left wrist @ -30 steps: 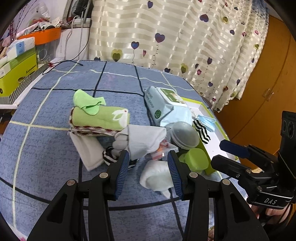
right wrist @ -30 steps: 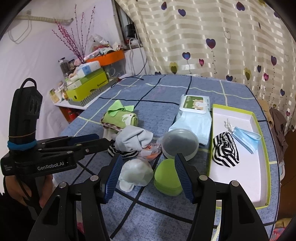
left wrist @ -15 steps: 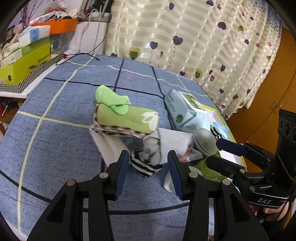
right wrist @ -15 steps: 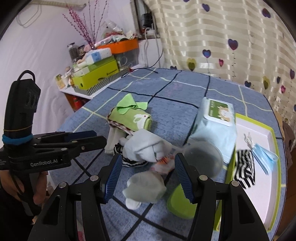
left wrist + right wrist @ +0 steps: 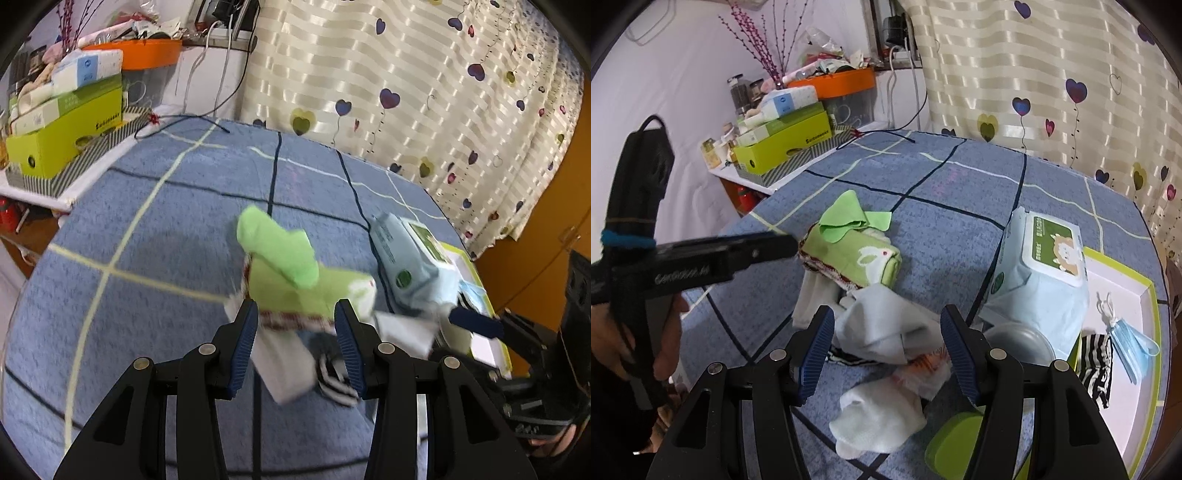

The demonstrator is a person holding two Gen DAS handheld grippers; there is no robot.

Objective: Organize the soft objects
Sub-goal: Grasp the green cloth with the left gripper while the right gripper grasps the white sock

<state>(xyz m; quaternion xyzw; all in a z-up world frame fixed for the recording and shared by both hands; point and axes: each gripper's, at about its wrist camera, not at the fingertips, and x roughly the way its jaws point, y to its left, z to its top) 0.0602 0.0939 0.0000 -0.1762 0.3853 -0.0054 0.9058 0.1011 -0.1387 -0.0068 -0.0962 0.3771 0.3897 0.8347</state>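
Flanking the sock pile (image 5: 882, 328): wipes pack (image 5: 1039, 280), tray (image 5: 1145, 295).

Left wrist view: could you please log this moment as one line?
left tongs: open, empty | right tongs: open, empty | ahead of left: green rolled towel | tray: striped sock, face mask

A blue checked bed (image 5: 960, 192) carries a heap of socks (image 5: 882, 328), a green rolled towel (image 5: 857, 258), a wipes pack (image 5: 1038, 280), a grey lid (image 5: 1019, 341), a green lid (image 5: 956, 443) and a green-rimmed tray (image 5: 1145, 291).
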